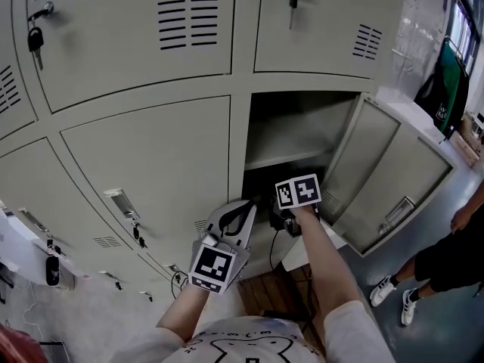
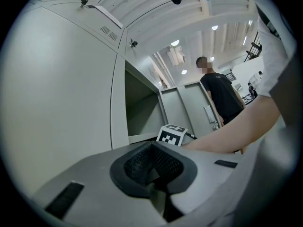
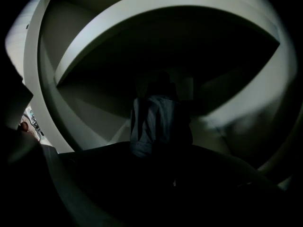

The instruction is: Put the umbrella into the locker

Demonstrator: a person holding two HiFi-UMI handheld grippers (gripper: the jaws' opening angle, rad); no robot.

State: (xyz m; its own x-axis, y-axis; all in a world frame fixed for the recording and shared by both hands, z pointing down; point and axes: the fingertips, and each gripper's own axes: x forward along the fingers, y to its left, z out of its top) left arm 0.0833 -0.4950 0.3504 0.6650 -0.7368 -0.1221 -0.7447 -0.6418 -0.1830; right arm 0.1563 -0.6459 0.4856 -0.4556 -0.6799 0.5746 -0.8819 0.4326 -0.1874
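The open locker (image 1: 296,131) is at the middle right, its door (image 1: 386,174) swung out to the right. My right gripper (image 1: 283,218) reaches into the dark compartment under the locker's shelf (image 1: 287,157). In the right gripper view a folded dark striped umbrella (image 3: 158,126) stands straight ahead inside the locker. Its near end drops between the shadowed jaws of my right gripper (image 3: 161,152), which look shut on it. My left gripper (image 1: 239,218) hangs just left of the opening in front of a shut locker door. In its own view my left gripper (image 2: 154,169) is shut with nothing in it.
Shut locker doors (image 1: 144,165) fill the wall to the left and above, some with keys (image 1: 35,38) hanging in the locks. A person (image 1: 442,259) stands on the floor at the right, past the open door. That person (image 2: 220,93) also shows in the left gripper view.
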